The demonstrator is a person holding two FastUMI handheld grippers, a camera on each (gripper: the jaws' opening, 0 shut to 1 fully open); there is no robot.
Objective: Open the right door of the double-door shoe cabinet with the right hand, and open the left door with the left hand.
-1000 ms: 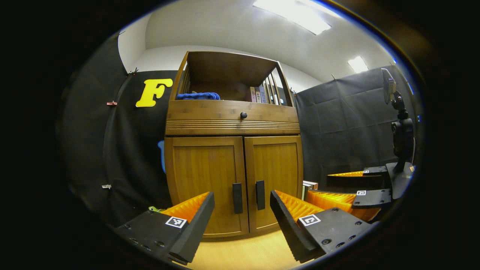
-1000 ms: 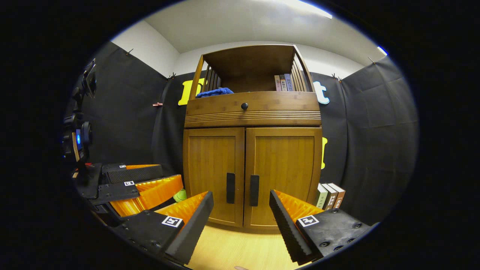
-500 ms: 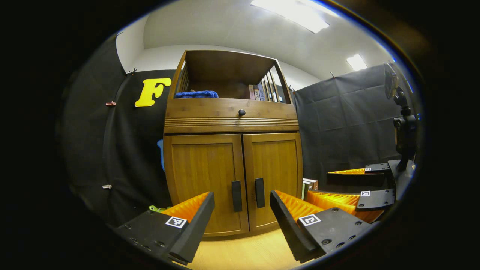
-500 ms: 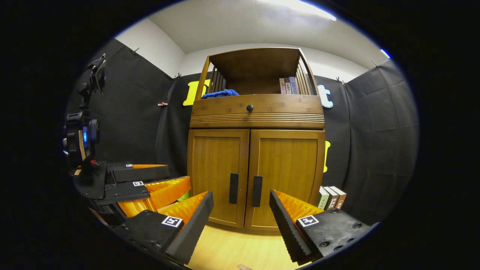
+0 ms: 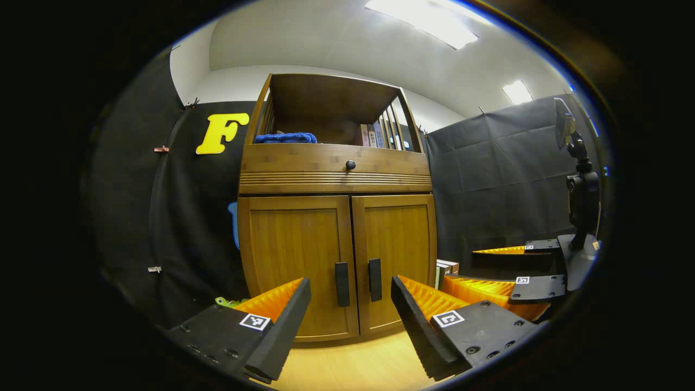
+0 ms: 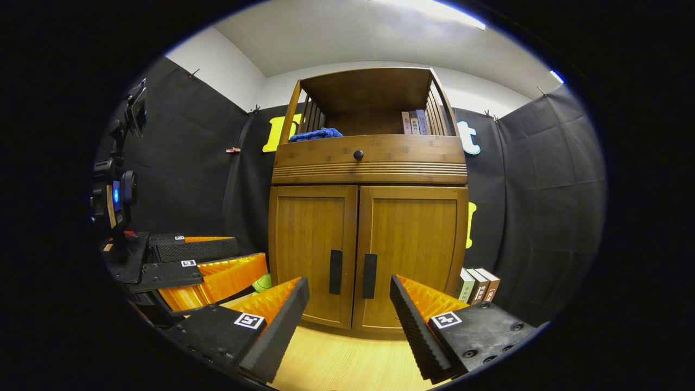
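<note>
**Both claws spread, cabinet doors shut**

The cabinet (image 5: 336, 239) stands against the black wall, on a pale wood floor (image 6: 336, 364). Its left door (image 5: 296, 260) and right door (image 5: 399, 255) are both closed, edges meeting at the middle. Two dark upright handles sit side by side near that seam: the left handle (image 5: 341, 283) and the right handle (image 5: 374, 279).

In the left gripper view, the left claw (image 5: 350, 320) has its fingers wide apart with nothing between them. It is short of the doors and touches neither handle. The right claw (image 5: 505, 271) shows farther off to the right, also spread and holding nothing.

In the right gripper view, the right claw (image 6: 347, 320) is likewise wide apart and empty, facing the door seam from a little way back. The left claw (image 6: 209, 266) is seen at the left, fingers parted.

Above the doors runs a drawer with a round knob (image 6: 358, 155). The open shelf on top holds a blue cloth (image 6: 316, 134) at the left and upright books (image 6: 414, 123) at the right. More books (image 6: 478, 285) stand on the floor by the cabinet's right side.
</note>
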